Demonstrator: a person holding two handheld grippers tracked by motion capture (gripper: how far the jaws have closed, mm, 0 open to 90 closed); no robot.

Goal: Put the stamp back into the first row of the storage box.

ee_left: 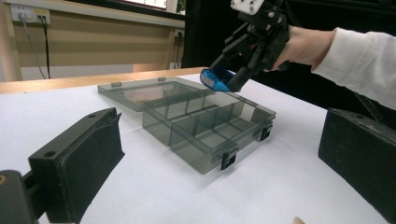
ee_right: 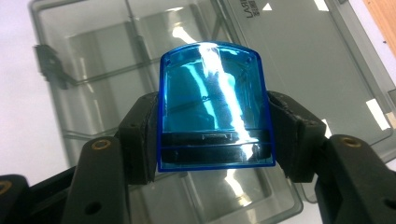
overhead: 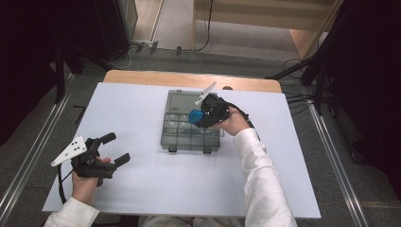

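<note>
blue case (ee_right: 212, 105) | clamped by right gripper (overhead: 201, 116) | rounded end forward, over organizer box (overhead: 176, 139)

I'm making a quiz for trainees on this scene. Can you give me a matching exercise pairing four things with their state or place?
Things:
1. left tool
2. right tool
3. translucent blue plastic piece
4. smoky grey clear plastic compartment box

States or places:
A. lid open, laid flat behind it on the white table
B. clamped between two black jaws
C. open, holding nothing, near the table's left side
D. shut on a part, held above the box

Pairs: 1-C, 2-D, 3-B, 4-A
</note>
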